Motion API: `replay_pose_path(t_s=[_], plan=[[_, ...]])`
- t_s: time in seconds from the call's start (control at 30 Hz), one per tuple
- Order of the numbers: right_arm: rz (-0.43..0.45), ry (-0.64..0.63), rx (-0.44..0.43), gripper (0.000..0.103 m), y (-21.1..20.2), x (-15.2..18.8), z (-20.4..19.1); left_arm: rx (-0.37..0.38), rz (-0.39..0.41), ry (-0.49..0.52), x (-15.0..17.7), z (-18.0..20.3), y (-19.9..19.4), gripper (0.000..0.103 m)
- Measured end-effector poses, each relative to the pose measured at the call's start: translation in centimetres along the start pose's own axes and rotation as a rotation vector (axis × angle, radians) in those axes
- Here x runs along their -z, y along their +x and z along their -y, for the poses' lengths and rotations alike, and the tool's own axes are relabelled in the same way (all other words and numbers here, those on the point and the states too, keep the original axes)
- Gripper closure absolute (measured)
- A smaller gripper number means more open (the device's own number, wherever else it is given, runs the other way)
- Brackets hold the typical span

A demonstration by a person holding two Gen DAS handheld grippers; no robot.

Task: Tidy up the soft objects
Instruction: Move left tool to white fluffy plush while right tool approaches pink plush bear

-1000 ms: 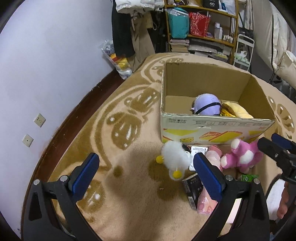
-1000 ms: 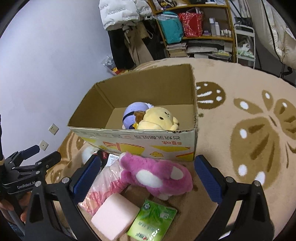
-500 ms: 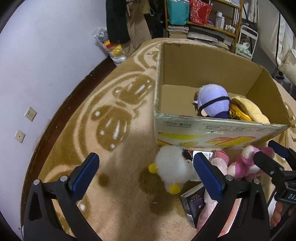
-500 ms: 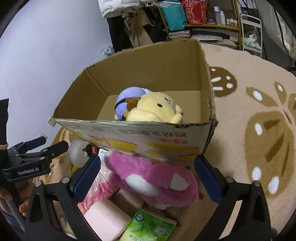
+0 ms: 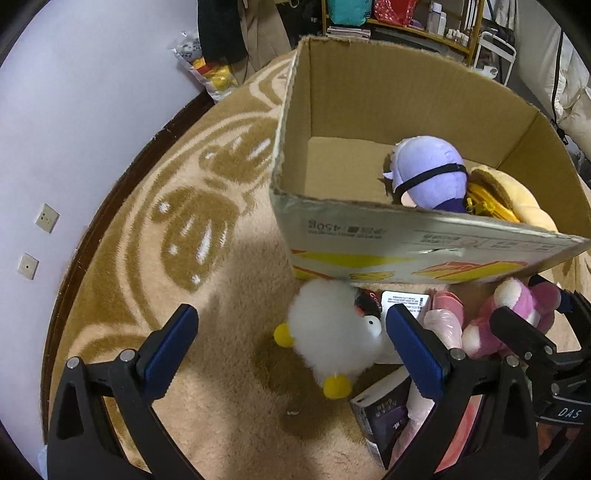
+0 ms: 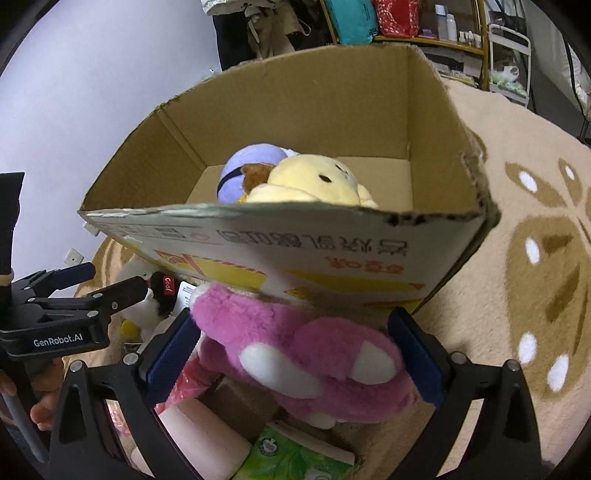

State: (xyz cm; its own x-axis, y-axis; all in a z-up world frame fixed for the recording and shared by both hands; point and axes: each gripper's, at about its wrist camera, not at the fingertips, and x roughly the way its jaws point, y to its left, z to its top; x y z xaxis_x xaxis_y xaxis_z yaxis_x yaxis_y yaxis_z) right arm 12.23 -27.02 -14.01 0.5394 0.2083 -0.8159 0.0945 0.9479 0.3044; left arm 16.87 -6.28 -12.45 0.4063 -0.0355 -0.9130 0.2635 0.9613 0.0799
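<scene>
Left wrist view first: the left gripper [image 5: 291,343] hangs low over the carpet [image 5: 192,288] with its blue pads spread wide apart and nothing between them but the left part of the white fluffy toy [image 5: 332,332], which neither pad touches. That toy lies on the carpet with yellow feet showing, just near of the cardboard box [image 5: 406,240]. To its right sit a dark book [image 5: 384,410], a pink plastic packet [image 5: 443,325] and the pink plush [image 5: 517,314], all crowded against the box's near wall. The right gripper [image 5: 535,332] shows at the right edge, around that pink plush.

From the right wrist camera, the right gripper [image 6: 295,354] stands open, its pads on either side of the pink plush [image 6: 306,350] but not pressing it, as far as I can tell. Nearest of all lie a green tissue pack [image 6: 295,458] and a pale pink block [image 6: 199,435]. The left gripper [image 6: 110,291] reaches in from the left, with a hand [image 6: 40,398] below it.

Farther on, inside the box [image 6: 295,240], a purple plush [image 6: 251,166] and a yellow plush [image 6: 314,181] rest together on its floor. Beyond the box stand shelves [image 6: 424,26] and hanging clothes [image 5: 229,33] against the wall.
</scene>
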Motion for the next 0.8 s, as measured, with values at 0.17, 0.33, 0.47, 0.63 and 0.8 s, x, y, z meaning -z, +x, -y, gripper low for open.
replay_pose_path(t_s=[0.17,0.33,0.47,0.63,0.8], plan=[[-0.037,0.010,0.002,0.000,1.6,0.1,0.5,-0.008,-0.022,0.009,0.0,0.2,1.1,0.002],[-0.047,0.050,-0.028,0.000,1.9,-0.1,1.2,-0.010,-0.023,0.017,0.0,0.5,1.4,0.002],[-0.048,0.036,-0.025,0.000,2.1,-0.2,1.1,-0.020,-0.036,0.040,0.2,0.8,2.1,0.003],[-0.048,0.039,-0.025,0.003,1.6,0.1,1.5,-0.046,-0.025,0.071,0.0,1.7,2.3,0.006],[-0.048,0.033,-0.020,0.007,0.8,0.7,1.8,-0.031,-0.014,0.060,0.0,1.9,2.4,0.012]])
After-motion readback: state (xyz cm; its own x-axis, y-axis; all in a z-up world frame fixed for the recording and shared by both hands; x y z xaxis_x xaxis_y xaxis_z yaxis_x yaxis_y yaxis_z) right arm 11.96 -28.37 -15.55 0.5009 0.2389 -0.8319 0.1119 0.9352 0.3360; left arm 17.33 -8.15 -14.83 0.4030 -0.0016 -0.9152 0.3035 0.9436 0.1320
